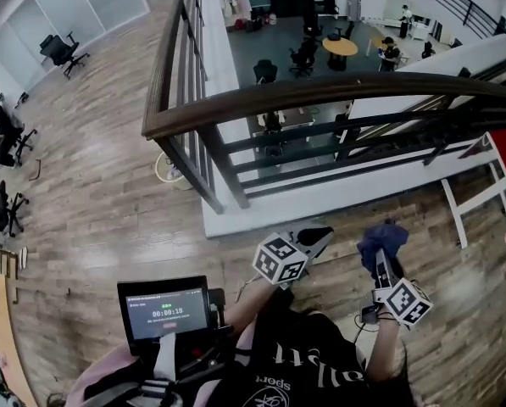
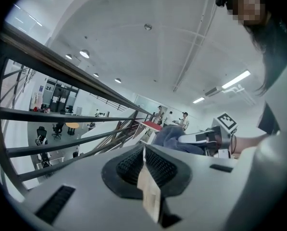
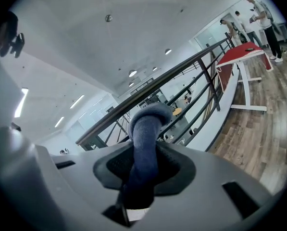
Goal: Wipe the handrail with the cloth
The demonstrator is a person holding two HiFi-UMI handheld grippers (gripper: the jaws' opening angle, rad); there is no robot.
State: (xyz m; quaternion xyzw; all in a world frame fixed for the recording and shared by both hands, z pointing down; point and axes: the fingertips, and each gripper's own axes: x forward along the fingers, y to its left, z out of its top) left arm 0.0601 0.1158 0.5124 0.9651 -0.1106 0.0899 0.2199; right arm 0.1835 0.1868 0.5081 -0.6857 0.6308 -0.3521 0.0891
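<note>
The dark wooden handrail runs across the head view above black balusters and turns a corner at the left. Below it, near the person's body, my right gripper is shut on a dark blue cloth, bunched at the fingertips. In the right gripper view the cloth stands up between the jaws, with the handrail beyond and apart from it. My left gripper is beside it, shut and holding nothing; its pads meet. Both grippers are well short of the rail.
A small screen with a timer is mounted at the person's lower left. A white-framed table with a red top stands at the right by the railing. Beyond the rail is a drop to a lower floor. Office chairs stand far left.
</note>
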